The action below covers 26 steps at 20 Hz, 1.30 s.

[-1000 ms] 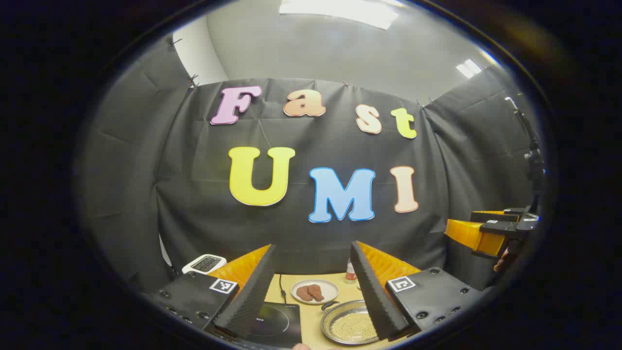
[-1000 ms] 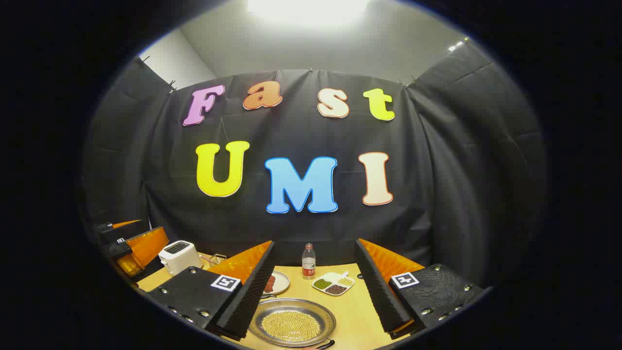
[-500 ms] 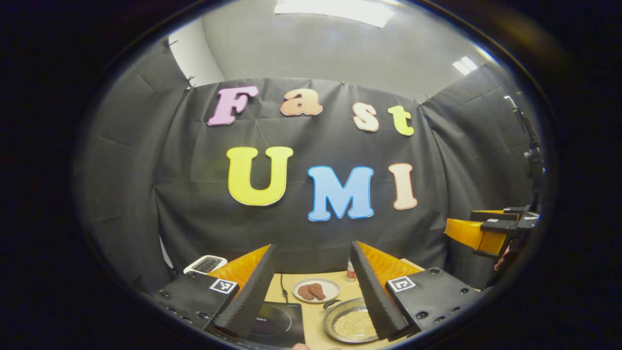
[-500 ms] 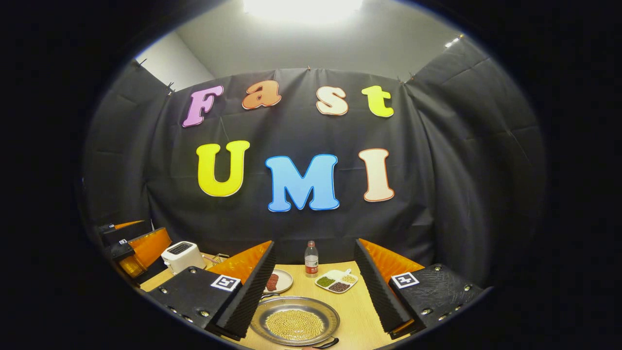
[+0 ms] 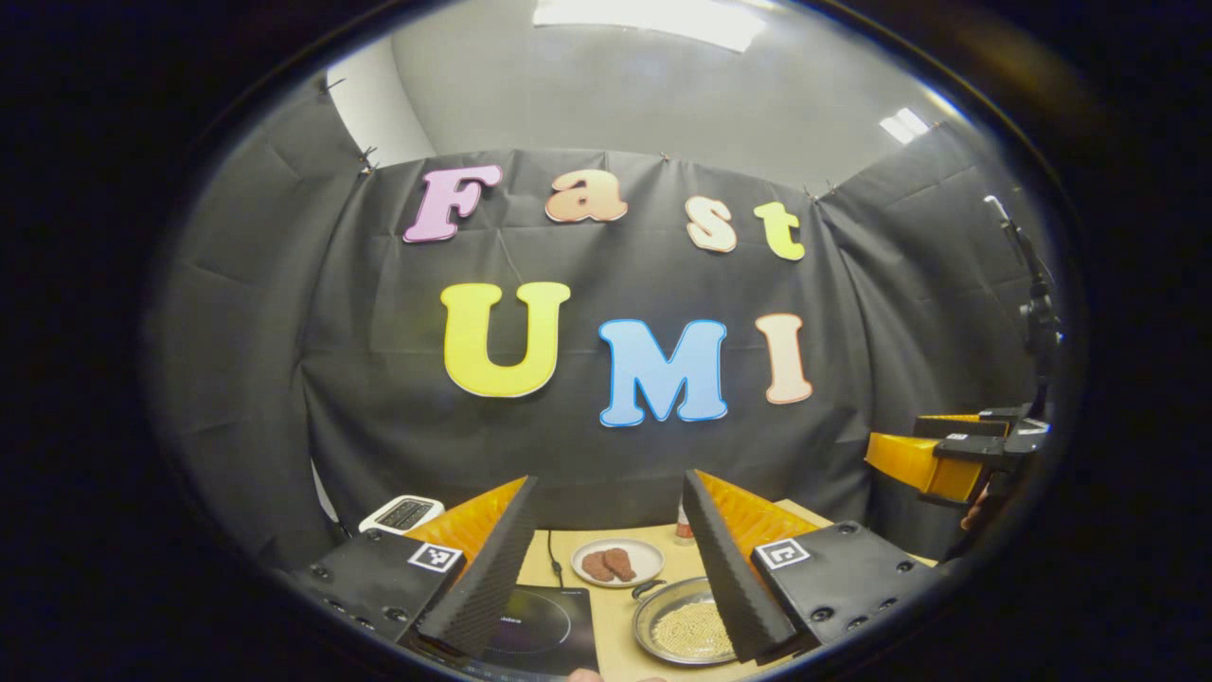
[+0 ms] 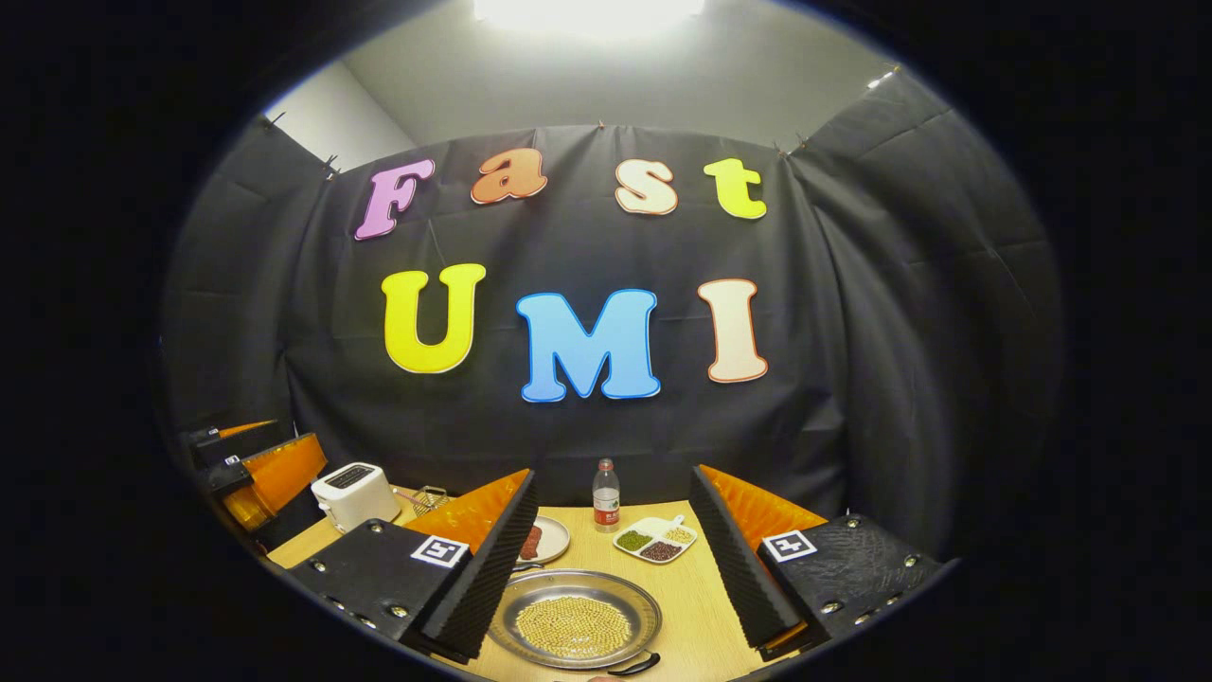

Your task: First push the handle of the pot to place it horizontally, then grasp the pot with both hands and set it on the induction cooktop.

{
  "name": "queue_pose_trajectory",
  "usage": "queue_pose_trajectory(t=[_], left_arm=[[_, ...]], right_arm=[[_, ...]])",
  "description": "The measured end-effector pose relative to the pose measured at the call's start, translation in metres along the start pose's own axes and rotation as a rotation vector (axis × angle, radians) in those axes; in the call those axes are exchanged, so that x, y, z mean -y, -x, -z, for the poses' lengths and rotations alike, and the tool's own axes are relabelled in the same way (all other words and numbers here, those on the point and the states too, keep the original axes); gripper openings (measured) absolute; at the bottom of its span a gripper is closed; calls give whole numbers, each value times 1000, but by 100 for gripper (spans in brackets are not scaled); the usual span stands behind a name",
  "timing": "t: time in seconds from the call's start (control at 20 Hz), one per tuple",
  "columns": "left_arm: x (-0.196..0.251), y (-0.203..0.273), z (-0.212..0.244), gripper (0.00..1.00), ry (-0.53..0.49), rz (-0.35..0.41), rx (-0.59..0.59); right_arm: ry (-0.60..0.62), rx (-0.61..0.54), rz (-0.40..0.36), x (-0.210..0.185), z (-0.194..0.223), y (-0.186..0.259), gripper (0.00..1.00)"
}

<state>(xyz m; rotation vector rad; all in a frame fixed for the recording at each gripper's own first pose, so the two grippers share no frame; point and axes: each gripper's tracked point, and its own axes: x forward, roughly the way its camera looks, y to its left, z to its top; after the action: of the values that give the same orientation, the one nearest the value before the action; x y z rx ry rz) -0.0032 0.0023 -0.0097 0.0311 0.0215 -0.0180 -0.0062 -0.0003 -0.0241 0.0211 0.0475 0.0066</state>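
Note:
A shallow steel pot (image 6: 575,625) holding yellow beans sits on the wooden table (image 6: 696,616), low between my right gripper's fingers. One black handle (image 6: 636,663) points toward the near edge. My right gripper (image 6: 613,474) hangs above the pot, open and holding nothing. In the left gripper view the pot (image 5: 684,629) lies to the right of the black induction cooktop (image 5: 530,625), partly behind my right-hand finger. My left gripper (image 5: 609,483) is open, above the cooktop and pot. The other gripper (image 5: 933,459) floats at the far right.
Behind the pot are a plate of brown meat (image 5: 620,563), a small bottle (image 6: 605,494) and a divided dish of beans (image 6: 653,540). A white toaster (image 6: 350,493) and a wire basket (image 6: 431,497) stand at the back left. A cord (image 5: 551,559) runs from the cooktop.
Both views have dipped slightly, so more of the table shows and the pot sits higher in each. Both grippers stay open.

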Motion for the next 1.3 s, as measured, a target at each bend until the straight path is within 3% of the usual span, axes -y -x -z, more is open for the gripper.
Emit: queue_pose_trajectory(t=[0.45, 0.65, 0.7, 0.75, 0.8, 0.95, 1.1, 1.2, 1.3], left_arm=[[-1, -4, 15, 97, -10, -5, -33], [3, -7, 28, 97, -12, -1, -62], [5, -8, 31, 97, -13, 1, -71], [6, -9, 34, 97, -14, 2, -78], [7, -10, 36, 97, -14, 2, -83], [10, -13, 45, 97, -12, 4, -102], [14, -14, 51, 97, -21, 3, -119], [15, -15, 57, 96, -21, 1, -130], [16, -19, 61, 96, -19, -2, -145]], right_arm=[[26, -114, -47, -9, 48, -6, 97], [33, -223, -64, -11, 90, -4, 88], [28, -246, -63, -10, 101, -5, 81], [24, -275, -62, -11, 112, -4, 66], [23, -308, -67, -12, 125, -3, 63], [19, -427, -91, -14, 166, 1, 39], [24, -519, -115, -16, 202, 6, 39], [31, -599, -138, -16, 226, 10, 8], [36, -688, -145, -15, 249, 17, 11]])
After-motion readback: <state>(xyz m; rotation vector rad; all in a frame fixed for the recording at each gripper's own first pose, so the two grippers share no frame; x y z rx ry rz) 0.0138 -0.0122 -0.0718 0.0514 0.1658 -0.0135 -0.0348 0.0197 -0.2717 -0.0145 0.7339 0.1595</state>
